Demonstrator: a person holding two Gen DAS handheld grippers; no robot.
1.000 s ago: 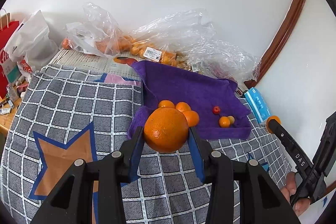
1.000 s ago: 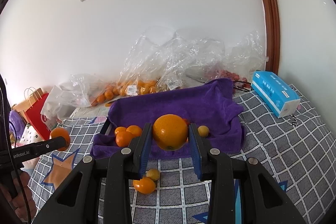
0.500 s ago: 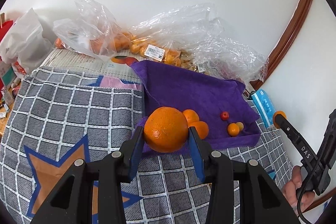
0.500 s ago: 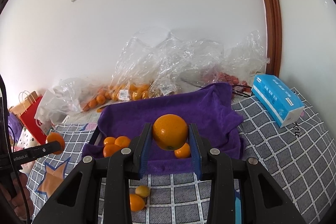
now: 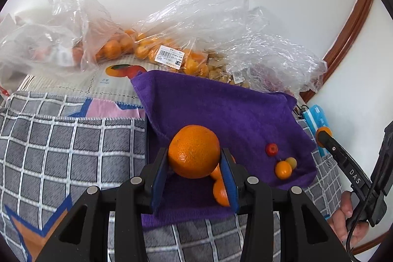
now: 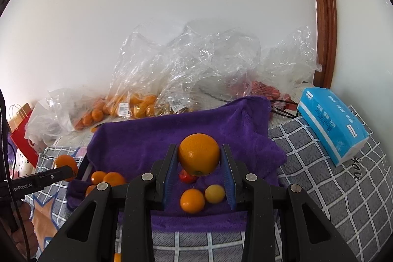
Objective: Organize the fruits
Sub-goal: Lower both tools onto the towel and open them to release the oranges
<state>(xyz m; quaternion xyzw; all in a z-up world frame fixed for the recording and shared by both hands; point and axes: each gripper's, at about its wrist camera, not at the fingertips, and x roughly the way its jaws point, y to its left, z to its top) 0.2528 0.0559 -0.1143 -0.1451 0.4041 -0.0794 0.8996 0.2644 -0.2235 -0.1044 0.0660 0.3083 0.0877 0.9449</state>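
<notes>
Both grippers have carried their fruit in over the purple towel (image 5: 221, 114): the left gripper (image 5: 194, 178) clamps a large orange (image 5: 194, 151), the right gripper (image 6: 199, 176) another orange (image 6: 199, 154), so release looks next. Readable writing: "DAS" and "enRobot.AI" on gripper fingers.

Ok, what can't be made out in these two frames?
- Left wrist view: mandarins partly hidden behind the left gripper finger; count unclear.
- Right wrist view: red fruit mostly hidden behind the held orange.
- Both views: bagged fruit blurred by crinkled plastic.
- Tray under the purple towel covered.
</notes>
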